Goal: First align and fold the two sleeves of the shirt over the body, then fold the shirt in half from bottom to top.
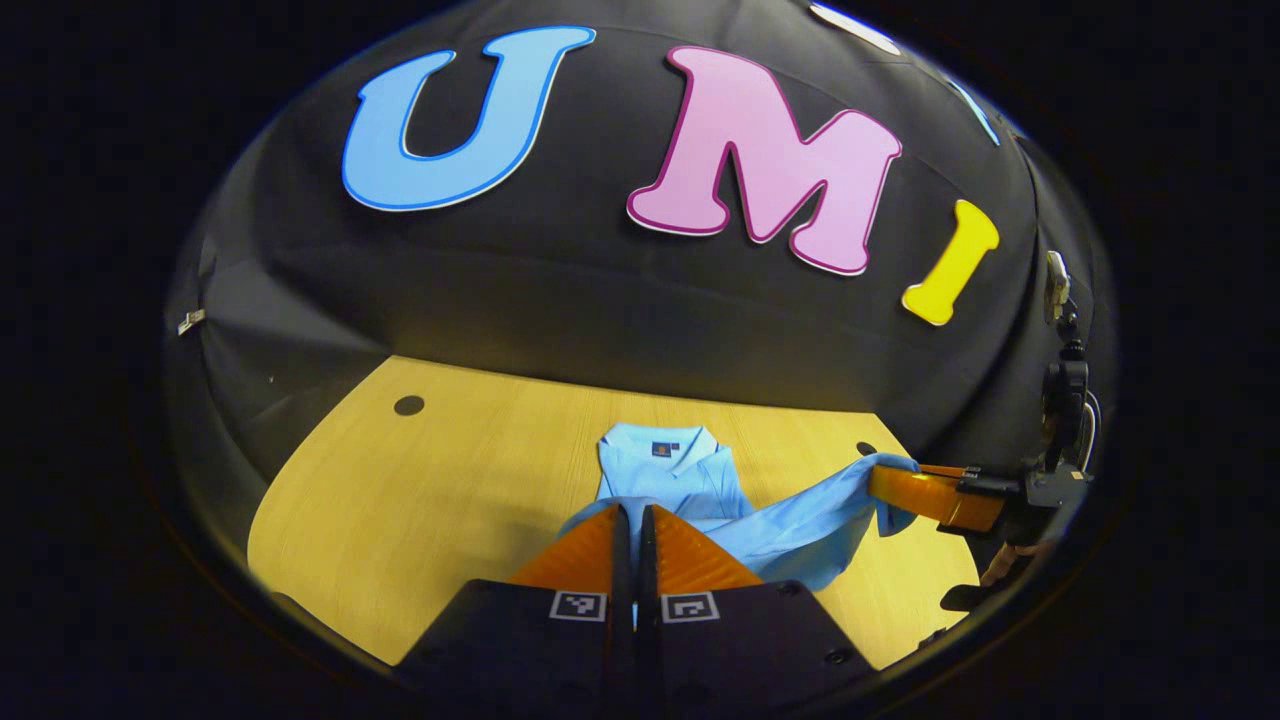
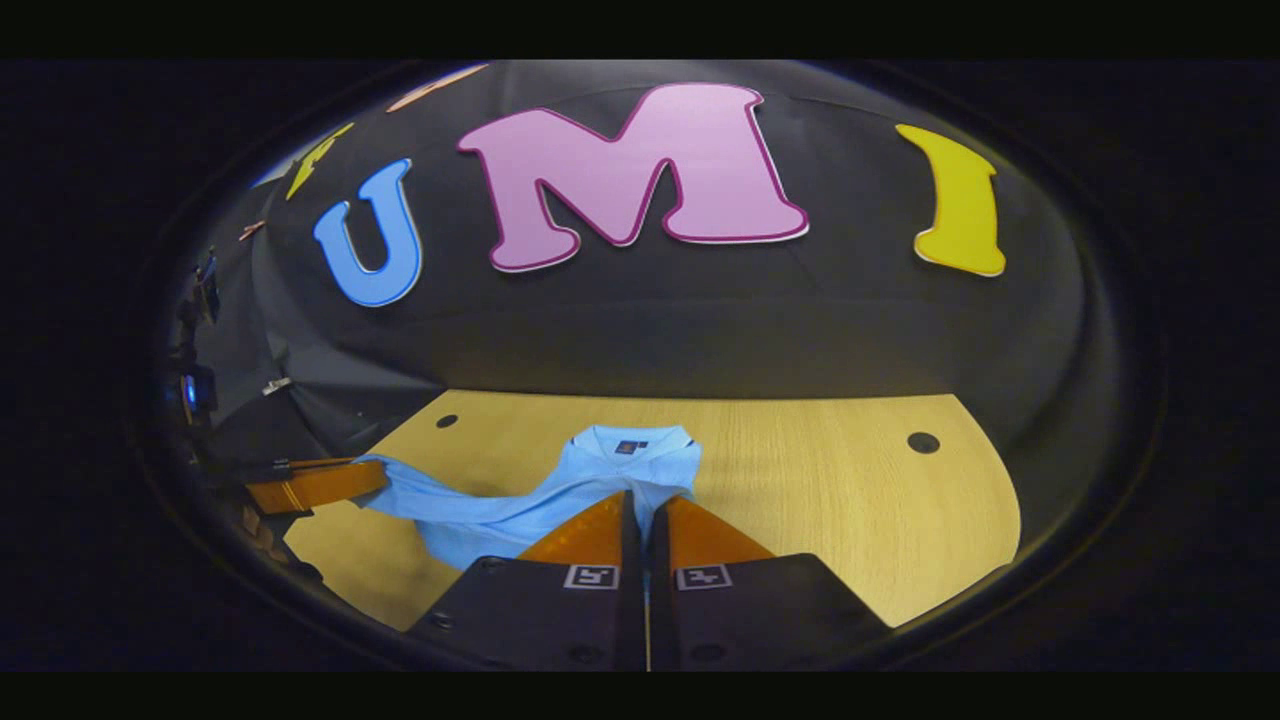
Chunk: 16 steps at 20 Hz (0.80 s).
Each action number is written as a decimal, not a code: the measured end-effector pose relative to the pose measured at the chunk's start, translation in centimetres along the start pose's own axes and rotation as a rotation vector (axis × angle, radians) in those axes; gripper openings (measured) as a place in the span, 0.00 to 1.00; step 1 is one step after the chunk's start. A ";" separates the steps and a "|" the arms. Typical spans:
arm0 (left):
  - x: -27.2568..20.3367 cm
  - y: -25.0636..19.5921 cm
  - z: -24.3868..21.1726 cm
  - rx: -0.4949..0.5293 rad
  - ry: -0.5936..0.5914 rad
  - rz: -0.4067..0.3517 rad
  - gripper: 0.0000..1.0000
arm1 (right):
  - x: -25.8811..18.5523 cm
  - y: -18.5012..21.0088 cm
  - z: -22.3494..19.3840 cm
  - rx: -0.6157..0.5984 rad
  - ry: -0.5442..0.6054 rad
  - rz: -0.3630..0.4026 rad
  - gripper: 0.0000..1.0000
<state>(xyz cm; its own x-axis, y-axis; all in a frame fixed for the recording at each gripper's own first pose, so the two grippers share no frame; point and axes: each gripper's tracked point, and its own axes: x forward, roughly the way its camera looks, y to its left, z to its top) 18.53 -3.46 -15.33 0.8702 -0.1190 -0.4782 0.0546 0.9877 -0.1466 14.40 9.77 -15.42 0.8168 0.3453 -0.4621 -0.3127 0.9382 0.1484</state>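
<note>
Shirt [image 1: 690,490] soft, limp, light; both hem corners are pinched, left gripper [image 1: 636,520] and right gripper [image 2: 645,505] clenched on fabric.

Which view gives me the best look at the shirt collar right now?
The right gripper view: the collar sits near centre, open and unobstructed above the right gripper. In the left gripper view the collar shows too, but smaller, just beyond the left gripper, with shirt cloth bunched beside it.
</note>
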 end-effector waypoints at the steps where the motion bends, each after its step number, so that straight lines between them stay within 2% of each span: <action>1: 1.4 0.3 0.8 0.005 -0.007 0.004 0.06 | 1.4 -0.2 0.9 -0.001 -0.013 0.001 0.04; 7: 11.4 2.4 3.7 0.050 -0.027 0.024 0.06 | 10.0 -1.0 3.6 -0.013 -0.055 -0.008 0.06; 11: 17.7 3.3 4.4 0.088 -0.033 0.020 0.06 | 15.0 -2.6 2.7 0.013 -0.047 -0.036 0.06; 15: 23.0 4.0 2.4 0.122 -0.030 0.011 0.06 | 18.3 -5.6 0.9 -0.012 -0.026 -0.108 0.06; 16: 24.2 4.5 1.7 0.118 -0.028 0.029 0.10 | 19.0 -5.9 0.2 0.009 -0.012 -0.117 0.06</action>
<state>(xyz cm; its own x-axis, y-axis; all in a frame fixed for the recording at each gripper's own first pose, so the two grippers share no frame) 40.66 -1.69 -26.06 0.8856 -0.0893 -0.4557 0.0853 0.9959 -0.0294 31.87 10.86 -24.93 0.8534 0.2339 -0.4658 -0.2107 0.9722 0.1022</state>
